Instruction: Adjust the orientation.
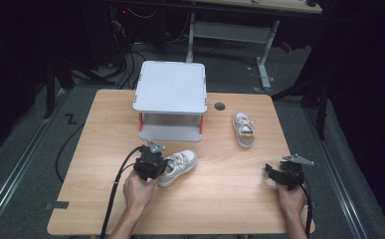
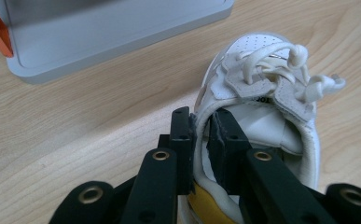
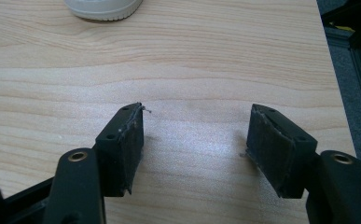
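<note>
Shoe (image 2: 262,107) heel collar pinched by left gripper (image 2: 201,135) fingers

A white shoe (image 2: 262,88) with white laces and a yellow heel patch is seen on a light wood-grain table (image 1: 100,149). A second white shoe (image 1: 243,129) is shown. The shelf (image 1: 171,89) is pale grey with orange supports. Both grippers (image 1: 157,167) (image 3: 194,140) are black.

Off-task items on the bench

A grey two-tier stand (image 1: 170,89) sits at the far edge; a second white shoe (image 1: 243,129) lies toward the far right corner.
</note>
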The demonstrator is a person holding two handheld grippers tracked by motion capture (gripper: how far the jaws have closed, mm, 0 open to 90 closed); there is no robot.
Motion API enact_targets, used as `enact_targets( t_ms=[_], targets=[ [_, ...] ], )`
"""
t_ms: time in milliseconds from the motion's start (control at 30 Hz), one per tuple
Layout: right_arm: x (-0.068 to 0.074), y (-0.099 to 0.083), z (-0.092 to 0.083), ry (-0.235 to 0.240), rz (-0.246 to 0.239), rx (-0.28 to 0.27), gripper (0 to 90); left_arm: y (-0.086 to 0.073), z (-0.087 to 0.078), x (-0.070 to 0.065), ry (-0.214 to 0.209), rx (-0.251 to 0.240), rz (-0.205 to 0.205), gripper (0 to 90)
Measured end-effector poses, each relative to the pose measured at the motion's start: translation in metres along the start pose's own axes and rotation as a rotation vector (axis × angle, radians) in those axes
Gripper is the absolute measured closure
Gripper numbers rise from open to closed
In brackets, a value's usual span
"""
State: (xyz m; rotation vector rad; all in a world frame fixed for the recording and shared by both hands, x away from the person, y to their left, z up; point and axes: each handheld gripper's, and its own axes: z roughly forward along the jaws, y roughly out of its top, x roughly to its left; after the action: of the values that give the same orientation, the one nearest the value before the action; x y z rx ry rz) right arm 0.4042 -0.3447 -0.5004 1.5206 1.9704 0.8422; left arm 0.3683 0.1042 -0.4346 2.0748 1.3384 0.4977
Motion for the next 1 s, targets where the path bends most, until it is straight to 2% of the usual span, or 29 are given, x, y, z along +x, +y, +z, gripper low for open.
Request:
enact_targets(
  t_ms=[67,233,433,533,700,833,1000],
  targets=[
    [0.000,0.000,0.000,0.000,0.000,0.000,36.4,0.003,0.006,-0.007,0.025,0.013,0.001,79.8],
    [0.000,0.000,0.000,0.001,0.000,0.000,36.4,0.007,0.015,-0.018,0.031,0.028,-0.011,79.0],
    [0.000,0.000,0.000,0.001,0.000,0.000,36.4,0.007,0.014,-0.023,-0.030,0.057,-0.015,72.5],
    [0.000,0.000,0.000,0.001,-0.001,0.000,36.4,0.006,0.013,-0.022,-0.063,0.062,-0.031,71.8],
    [0.000,0.000,0.000,0.001,0.001,0.000,36.4,0.001,0.012,-0.021,-0.165,0.068,-0.073,69.5],
    [0.000,0.000,0.000,0.001,0.002,0.000,36.4,-0.001,0.013,-0.030,-0.176,0.077,-0.050,67.3],
    [0.000,0.000,0.000,0.000,0.002,0.000,36.4,-0.002,0.012,-0.028,-0.207,0.067,-0.074,64.7]
  ],
)
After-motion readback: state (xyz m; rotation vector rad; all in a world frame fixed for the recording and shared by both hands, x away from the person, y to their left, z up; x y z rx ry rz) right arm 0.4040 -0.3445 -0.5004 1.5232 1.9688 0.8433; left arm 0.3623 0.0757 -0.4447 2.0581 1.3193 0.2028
